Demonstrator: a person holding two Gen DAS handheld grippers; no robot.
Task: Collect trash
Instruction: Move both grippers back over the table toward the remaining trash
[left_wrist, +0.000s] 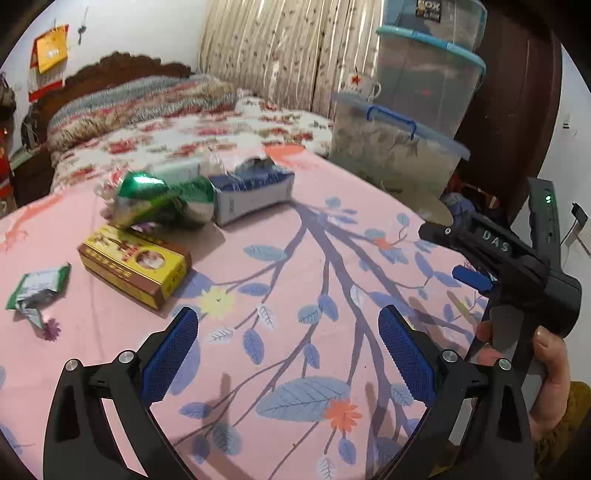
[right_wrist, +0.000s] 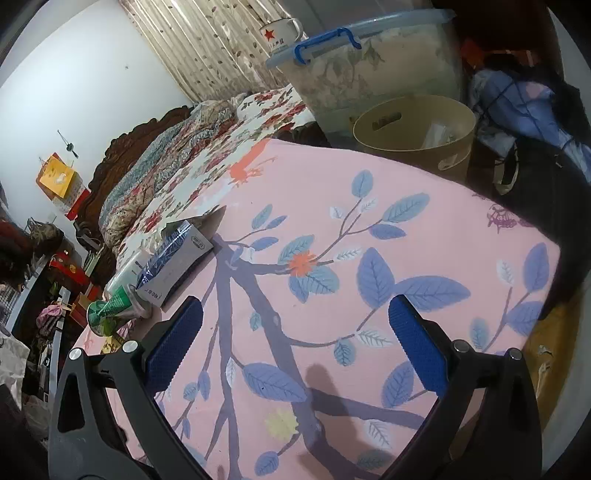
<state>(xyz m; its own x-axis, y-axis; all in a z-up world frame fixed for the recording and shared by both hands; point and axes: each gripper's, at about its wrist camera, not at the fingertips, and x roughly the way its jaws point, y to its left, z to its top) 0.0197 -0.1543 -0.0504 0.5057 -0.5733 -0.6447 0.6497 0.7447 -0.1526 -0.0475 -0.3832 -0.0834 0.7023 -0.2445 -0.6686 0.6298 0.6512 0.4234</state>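
Pink sheet (left_wrist: 295, 236) under both your grippers: left gripper (left_wrist: 288, 354) and right gripper (right_wrist: 295, 343) spread wide, holding nothing. Yellow box (left_wrist: 133, 266), green wrapper (left_wrist: 37, 291), blue carton (left_wrist: 255, 192) lie ahead-left; bin (right_wrist: 413, 133) sits past the edge.

Your left claw (left_wrist: 288, 354) sits low in its frame, blue pads spread wide and holding nothing. Your right claw (right_wrist: 295, 347) is likewise spread and holding nothing; your right hand (left_wrist: 546, 373) grips its handle at the lower right.
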